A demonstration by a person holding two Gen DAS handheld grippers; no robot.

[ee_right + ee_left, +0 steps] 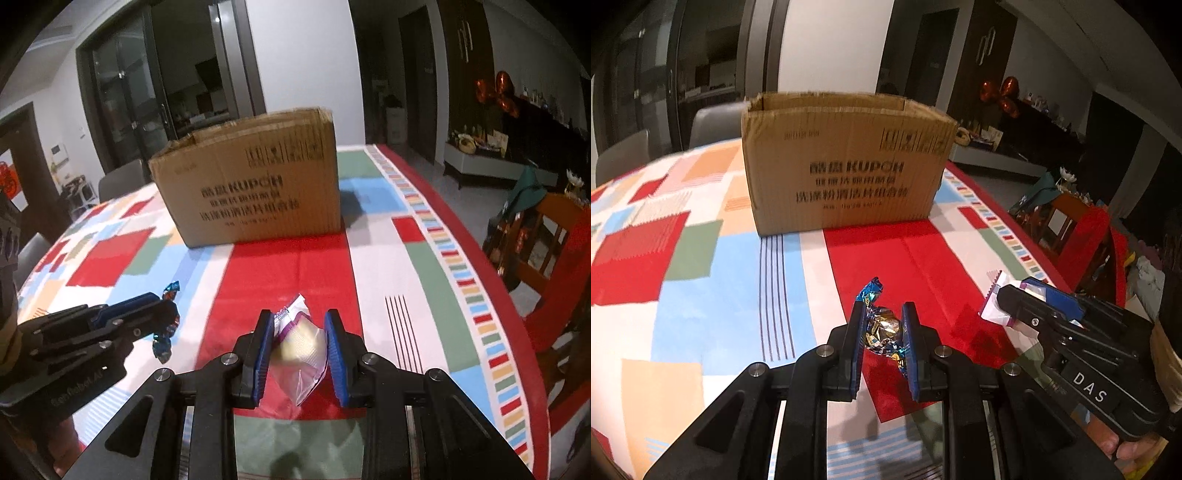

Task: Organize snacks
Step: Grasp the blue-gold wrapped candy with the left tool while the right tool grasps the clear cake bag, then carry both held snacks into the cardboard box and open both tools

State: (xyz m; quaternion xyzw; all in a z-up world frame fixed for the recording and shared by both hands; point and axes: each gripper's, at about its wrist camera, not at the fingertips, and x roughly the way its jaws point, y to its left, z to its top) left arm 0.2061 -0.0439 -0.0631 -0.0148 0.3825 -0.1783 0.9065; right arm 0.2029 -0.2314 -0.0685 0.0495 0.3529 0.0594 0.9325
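Left hand-held gripper (882, 326) pinching a blue-gold foil candy (881, 328); right hand-held gripper (300, 334) pinching a clear wafer packet (301, 341). Both snacks held just above the bench (683, 314), near side; open cardboard box (846, 170) far, centre

"KUPOH" on cardboard box (846, 166); "DAS" on right gripper (991, 299)

The cardboard box (846, 166) stands on the counter (701, 295) at twelve o'clock, beyond both claws. The foil candy (882, 328) lies left of the clear packet (299, 343). A chair (546, 251) stands at three o'clock.
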